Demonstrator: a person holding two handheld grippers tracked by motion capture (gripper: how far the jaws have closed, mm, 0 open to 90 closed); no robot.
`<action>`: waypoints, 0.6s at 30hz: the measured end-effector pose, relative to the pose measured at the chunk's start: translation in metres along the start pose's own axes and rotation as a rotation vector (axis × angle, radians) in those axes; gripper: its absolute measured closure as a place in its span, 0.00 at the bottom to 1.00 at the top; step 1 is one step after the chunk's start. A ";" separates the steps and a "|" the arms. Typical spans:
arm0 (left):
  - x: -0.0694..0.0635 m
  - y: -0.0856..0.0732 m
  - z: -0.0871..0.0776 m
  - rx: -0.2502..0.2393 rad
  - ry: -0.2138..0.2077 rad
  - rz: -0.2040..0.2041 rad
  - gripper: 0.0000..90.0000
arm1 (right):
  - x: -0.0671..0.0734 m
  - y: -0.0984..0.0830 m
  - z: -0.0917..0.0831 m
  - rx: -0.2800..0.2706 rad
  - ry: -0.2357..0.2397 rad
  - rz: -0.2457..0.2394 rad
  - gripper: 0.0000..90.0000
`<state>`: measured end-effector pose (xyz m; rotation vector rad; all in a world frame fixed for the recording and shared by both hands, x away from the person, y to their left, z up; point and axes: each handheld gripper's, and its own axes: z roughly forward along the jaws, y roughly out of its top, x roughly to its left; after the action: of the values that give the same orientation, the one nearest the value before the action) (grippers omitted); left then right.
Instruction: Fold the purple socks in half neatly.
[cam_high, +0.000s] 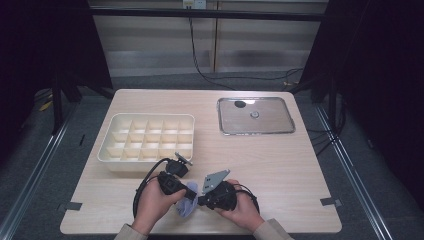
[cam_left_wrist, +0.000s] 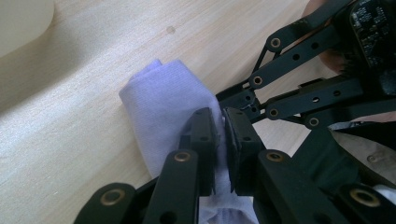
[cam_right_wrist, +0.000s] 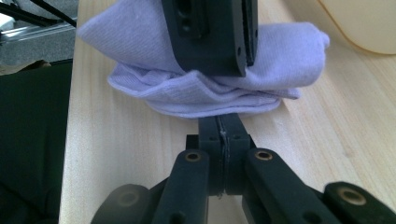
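While both tools sit at the near edge of the table, I have each one clamped on the lavender cloth (cam_high: 187, 205). My left tool (cam_left_wrist: 223, 144) has its jaws pinched on a fold of the cloth, fabric visible between the pads. My right tool (cam_right_wrist: 223, 140) has its jaws pressed together, tips at the lower edge of the cloth bundle, a thin bit of fabric caught in the seam. From the right gripper view the left tool's jaws come down from the top onto the bundle. From the left gripper view the right tool's linkage reaches in from the upper right, tips at the cloth's edge.

In the high view my left tool (cam_high: 176, 184) and right tool (cam_high: 216, 192) meet over the cloth, which lies bunched and folded on the wood between my hands, close to the near edge, about mid-width. My left hand (cam_high: 152, 205) and right hand (cam_high: 245, 210) come in from the bottom.

Cream divider tray (cam_high: 146, 142) with a grid of compartments sits on the left half of the table (cam_high: 280, 170), just beyond my left tool. Metal tray (cam_high: 255, 115) lies toward the far right corner, well apart from the cloth, with a small round item (cam_high: 254, 114) and a dark spot (cam_high: 240, 104) on it; can't tell what they are.
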<state>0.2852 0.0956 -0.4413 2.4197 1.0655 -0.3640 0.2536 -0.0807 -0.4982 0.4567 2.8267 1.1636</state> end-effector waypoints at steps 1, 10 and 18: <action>0.000 0.000 0.001 0.002 0.005 0.000 0.92 | 0.000 0.000 0.000 -0.001 0.004 0.002 1.00; 0.000 0.000 0.005 0.001 -0.002 -0.002 0.91 | 0.000 0.000 0.000 0.002 0.007 0.011 1.00; -0.001 -0.001 0.011 -0.003 0.008 0.004 0.89 | -0.003 -0.001 -0.003 0.022 0.004 0.023 0.99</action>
<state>0.2833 0.0895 -0.4498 2.4224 1.0635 -0.3512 0.2557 -0.0839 -0.4967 0.4904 2.8481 1.1404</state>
